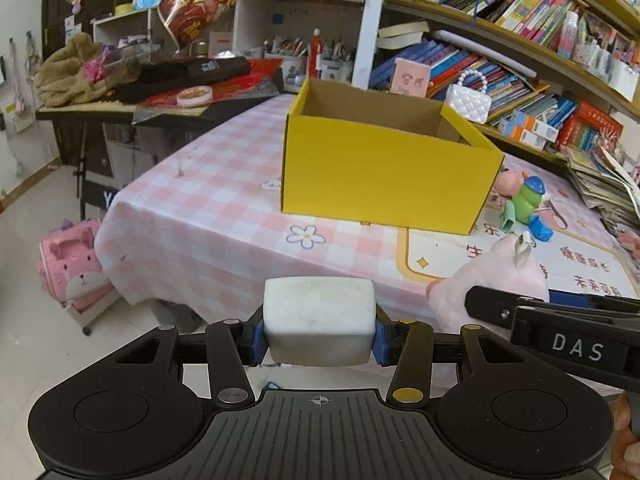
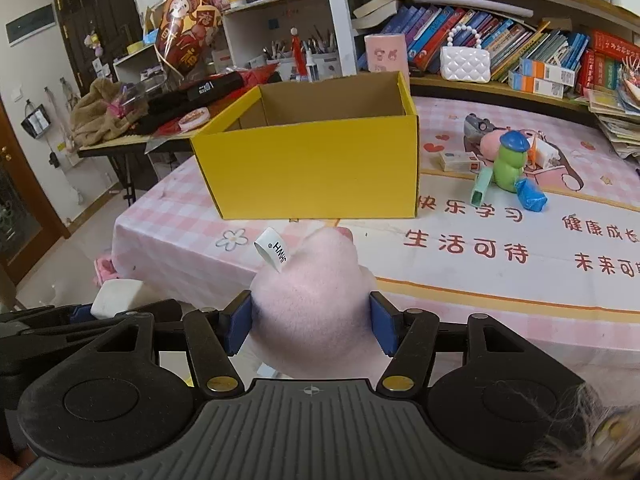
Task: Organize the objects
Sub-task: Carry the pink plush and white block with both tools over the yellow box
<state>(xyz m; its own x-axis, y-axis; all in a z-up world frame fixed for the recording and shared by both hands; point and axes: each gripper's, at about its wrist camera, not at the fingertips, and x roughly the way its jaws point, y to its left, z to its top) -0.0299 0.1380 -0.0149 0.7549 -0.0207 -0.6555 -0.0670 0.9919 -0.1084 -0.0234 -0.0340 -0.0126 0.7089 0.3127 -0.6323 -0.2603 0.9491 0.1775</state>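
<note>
The left gripper [image 1: 319,340] is clenched on a white block [image 1: 319,320] at lower centre of its view. The right gripper [image 2: 311,330] grips a pink plush [image 2: 316,304], held over the worktop [image 2: 500,280] edge. Centre frame, the yellow box [image 2: 312,168] stands open on the worktop; its visible inside shows only bare cardboard. Small toys [image 2: 508,168] lie to its right.

Table [image 2: 500,288] w/ pink checked cloth: yellow box [image 2: 316,172] centre; green toy [image 2: 508,168], blue wrapper [image 2: 530,196], small carton [image 2: 458,161] beside.
</note>
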